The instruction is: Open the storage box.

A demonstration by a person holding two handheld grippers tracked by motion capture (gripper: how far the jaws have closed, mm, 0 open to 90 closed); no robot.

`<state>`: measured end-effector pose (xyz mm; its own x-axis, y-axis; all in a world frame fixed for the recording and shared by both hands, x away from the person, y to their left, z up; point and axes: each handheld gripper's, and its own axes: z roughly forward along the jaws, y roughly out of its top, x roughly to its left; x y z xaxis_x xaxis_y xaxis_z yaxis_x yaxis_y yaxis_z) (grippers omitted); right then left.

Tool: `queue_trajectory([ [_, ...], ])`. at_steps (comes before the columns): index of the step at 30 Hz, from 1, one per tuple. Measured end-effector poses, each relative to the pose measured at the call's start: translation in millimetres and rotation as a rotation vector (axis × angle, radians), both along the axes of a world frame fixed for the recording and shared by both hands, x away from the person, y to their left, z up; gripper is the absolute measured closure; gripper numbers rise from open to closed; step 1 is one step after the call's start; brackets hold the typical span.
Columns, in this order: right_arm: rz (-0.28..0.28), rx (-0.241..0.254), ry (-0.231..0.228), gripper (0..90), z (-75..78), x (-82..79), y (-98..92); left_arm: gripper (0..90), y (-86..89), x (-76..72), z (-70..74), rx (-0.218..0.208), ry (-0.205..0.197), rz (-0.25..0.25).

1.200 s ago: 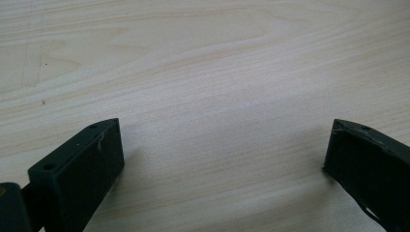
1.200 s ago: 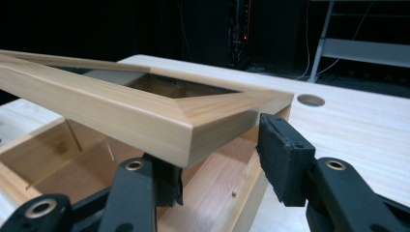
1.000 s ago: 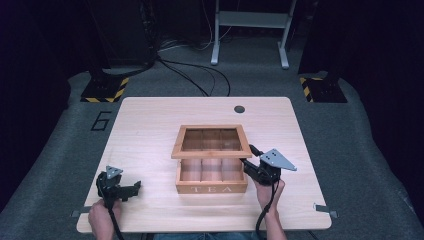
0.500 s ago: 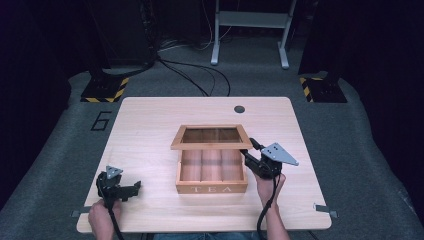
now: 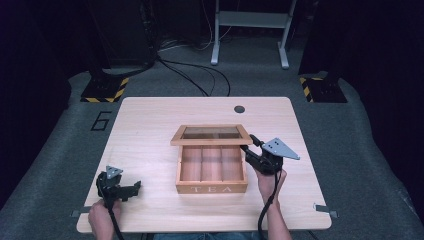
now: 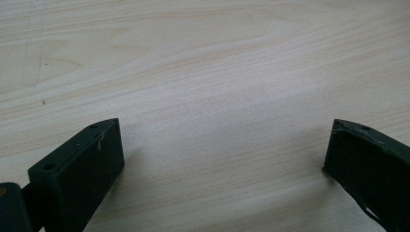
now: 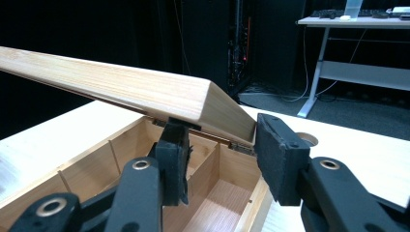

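Observation:
A wooden tea box (image 5: pixel 212 189) marked TEA stands at the middle of the table, its empty compartments (image 7: pixel 227 191) showing. Its glass-paned lid (image 5: pixel 210 133) is tilted up on the rear hinge. My right gripper (image 5: pixel 248 145) is at the lid's right front corner. Its jaws have just been closing, and in the right gripper view (image 7: pixel 220 145) one pad sits under the lid (image 7: pixel 145 92) while the other presses its outer side. My left gripper (image 5: pixel 134 187) rests open near the table's front left, and in the left gripper view (image 6: pixel 225 140) there is bare wood between its jaws.
A round cable hole (image 5: pixel 239 108) lies in the tabletop (image 5: pixel 150 130) behind the box. Beyond the table's far edge are floor cables (image 5: pixel 200 75), a white desk frame (image 5: pixel 250 30) and two yellow-black striped bases (image 5: pixel 105 90).
The lid has swung further up, uncovering more of the compartments. My right gripper rose slightly with it. The left gripper has stayed where it was.

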<state>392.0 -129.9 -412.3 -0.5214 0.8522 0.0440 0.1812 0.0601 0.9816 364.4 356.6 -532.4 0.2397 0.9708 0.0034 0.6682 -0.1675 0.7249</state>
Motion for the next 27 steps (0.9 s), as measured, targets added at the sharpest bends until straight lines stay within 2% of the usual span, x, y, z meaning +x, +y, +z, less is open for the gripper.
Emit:
queue_trajectory([
  [10, 0.009, 0.008, 0.041, 56.3, 13.2, 9.4, -1.2, 0.3, 0.0, 0.0, 0.0, 0.0, 0.0, 0.0],
  [22, 0.019, 0.011, 0.064, 56.5, 24.1, 19.5, -2.5, 0.3, 0.0, 0.1, 0.0, 0.0, 0.0, -0.001],
  [23, 0.021, 0.014, 0.057, 56.5, 24.5, 20.7, -2.6, 0.3, 0.0, 0.1, 0.0, 0.0, 0.0, -0.001],
  [27, 0.023, 0.03, 0.074, 56.6, 28.6, 25.2, -3.1, 0.3, -0.1, 0.0, -0.2, 0.0, -0.003, 0.0],
])
